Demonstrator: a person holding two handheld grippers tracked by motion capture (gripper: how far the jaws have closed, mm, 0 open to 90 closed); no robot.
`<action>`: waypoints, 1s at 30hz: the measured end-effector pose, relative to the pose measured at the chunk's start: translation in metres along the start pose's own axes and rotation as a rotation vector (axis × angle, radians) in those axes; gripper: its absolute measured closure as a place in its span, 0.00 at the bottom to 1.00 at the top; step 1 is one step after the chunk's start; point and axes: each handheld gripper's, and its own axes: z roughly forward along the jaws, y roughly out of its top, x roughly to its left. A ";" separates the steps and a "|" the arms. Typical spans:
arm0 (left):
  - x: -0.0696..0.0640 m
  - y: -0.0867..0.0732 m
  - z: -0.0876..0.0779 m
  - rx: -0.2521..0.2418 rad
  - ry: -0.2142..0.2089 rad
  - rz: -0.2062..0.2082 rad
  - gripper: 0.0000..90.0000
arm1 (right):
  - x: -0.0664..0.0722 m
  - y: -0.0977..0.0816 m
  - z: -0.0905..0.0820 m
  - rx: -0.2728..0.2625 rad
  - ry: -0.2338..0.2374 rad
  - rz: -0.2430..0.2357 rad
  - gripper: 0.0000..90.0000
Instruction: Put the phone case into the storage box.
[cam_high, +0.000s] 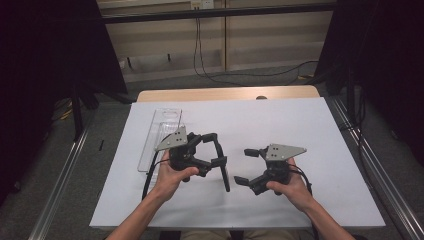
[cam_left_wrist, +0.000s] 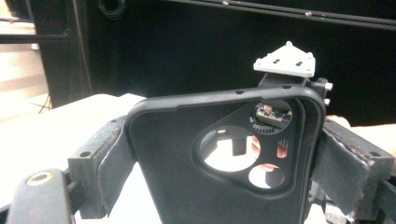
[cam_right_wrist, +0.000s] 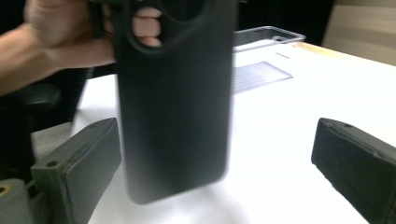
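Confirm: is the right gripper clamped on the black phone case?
No: the right gripper's jaws stand wide apart, and the black phone case hangs between them untouched.

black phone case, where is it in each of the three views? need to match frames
High view: black phone case seen edge-on, centre, in the left gripper.
Left gripper view: centre, between the jaws, camera cutout facing us.
Right gripper view: upper centre-left, blurred, upright.
Shared landmark: clear plastic tray, behind the case in the right gripper view.

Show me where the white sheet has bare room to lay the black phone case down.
The black phone case sits clamped in the left gripper. Bare white sheet runs beyond both grippers to the far edge, and right of the right gripper. The left strip is crowded by the clear plastic tray.
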 end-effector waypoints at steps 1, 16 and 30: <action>-0.001 0.000 0.000 -0.014 0.020 -0.002 0.15 | 0.000 0.000 0.000 0.003 -0.021 0.007 0.01; -0.003 0.003 -0.011 -0.016 0.200 -0.022 0.15 | -0.006 -0.004 -0.012 0.006 -0.241 0.024 0.01; 0.000 0.007 -0.020 0.010 0.238 -0.040 0.15 | -0.004 -0.015 -0.044 -0.035 -0.357 0.063 0.00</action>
